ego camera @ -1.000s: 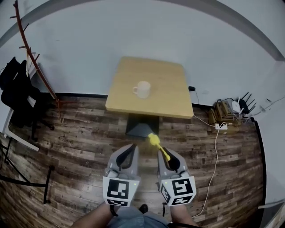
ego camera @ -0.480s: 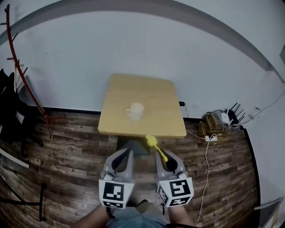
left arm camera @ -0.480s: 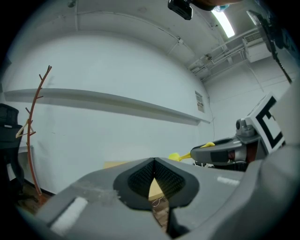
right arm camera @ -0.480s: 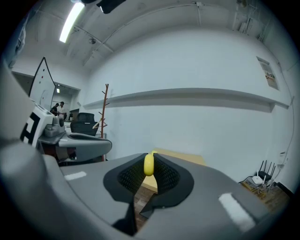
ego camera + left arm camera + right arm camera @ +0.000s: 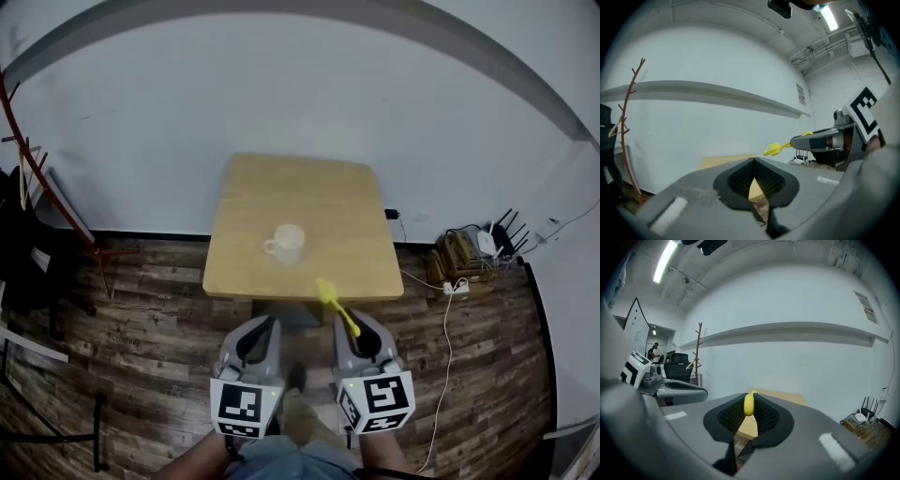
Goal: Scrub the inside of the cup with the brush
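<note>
A white cup (image 5: 285, 244) stands upright near the middle of a square wooden table (image 5: 244, 187), its handle to the left. My right gripper (image 5: 357, 329) is shut on a yellow brush (image 5: 333, 304), whose head juts out over the table's near edge; the brush handle (image 5: 748, 405) sits between the pads in the right gripper view. My left gripper (image 5: 262, 328) hangs beside it, short of the table, shut with nothing in it. In the left gripper view the brush (image 5: 776, 148) and right gripper (image 5: 820, 140) show to the right.
Wood-plank floor surrounds the table, which stands against a white wall. A red coat stand (image 5: 37, 178) and dark chair (image 5: 19, 253) are at the left. A power strip with cables (image 5: 455, 286) and boxes lie on the floor at the right.
The table and cup have drawn closer to both grippers and lower in the head view. The brush head now overlaps the table's near edge. Both grippers keep their jaws as before.
</note>
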A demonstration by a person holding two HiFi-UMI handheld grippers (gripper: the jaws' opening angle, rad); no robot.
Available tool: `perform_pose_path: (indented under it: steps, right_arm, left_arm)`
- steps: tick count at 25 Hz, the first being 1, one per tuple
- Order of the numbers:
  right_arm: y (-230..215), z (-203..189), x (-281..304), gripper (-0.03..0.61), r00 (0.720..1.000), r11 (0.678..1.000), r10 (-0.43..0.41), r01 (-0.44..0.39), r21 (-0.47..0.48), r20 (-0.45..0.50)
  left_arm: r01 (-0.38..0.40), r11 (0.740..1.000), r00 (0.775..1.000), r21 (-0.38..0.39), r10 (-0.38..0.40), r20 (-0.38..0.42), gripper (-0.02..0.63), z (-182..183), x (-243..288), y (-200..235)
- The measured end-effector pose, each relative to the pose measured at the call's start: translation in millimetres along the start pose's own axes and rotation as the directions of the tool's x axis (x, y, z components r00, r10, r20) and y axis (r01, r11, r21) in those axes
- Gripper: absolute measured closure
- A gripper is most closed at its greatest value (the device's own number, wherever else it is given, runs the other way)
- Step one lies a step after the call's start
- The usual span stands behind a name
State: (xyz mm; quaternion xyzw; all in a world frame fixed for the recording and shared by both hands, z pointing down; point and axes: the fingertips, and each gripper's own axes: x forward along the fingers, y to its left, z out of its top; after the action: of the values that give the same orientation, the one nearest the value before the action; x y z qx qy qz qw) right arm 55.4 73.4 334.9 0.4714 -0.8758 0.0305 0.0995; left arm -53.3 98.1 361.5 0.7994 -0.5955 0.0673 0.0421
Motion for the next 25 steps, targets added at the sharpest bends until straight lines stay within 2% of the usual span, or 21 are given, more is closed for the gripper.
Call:
perform_pose_path:
  steps: [6, 16, 20, 25]
  right_arm:
    - [-26.1, 4.7, 64.2, 0.537, 0.999, 0.998, 0.052, -0.052, 0.018, -0.002]
    - [-66.0, 32.9, 149.4, 0.538, 0.986, 0.986, 0.163, -0.164, 0.032, 0.037]
    - [-69.8, 36.7, 173.3, 0.538, 0.979, 0.978, 0.203, -0.204, 0.031, 0.034]
    - [-59.8, 24.5, 200.5, 0.538, 0.967, 0.967, 0.255, -0.255, 0.026, -0.019]
  left_arm:
    - [-0.022, 1.0, 1.0, 0.015, 0.022, -0.021, 0.594, 3.8, 62.3, 24.9]
    - [-0.107, 0.993, 0.994, 0.058, 0.108, -0.011, 0.594, 34.1, 143.8, 66.5]
    - [-0.134, 0.989, 0.991, 0.056, 0.134, -0.003, 0.594, 38.2, 163.5, 85.9]
    - [-0.137, 0.99, 0.99, 0.032, 0.138, -0.029, 0.594, 22.1, 178.9, 117.5]
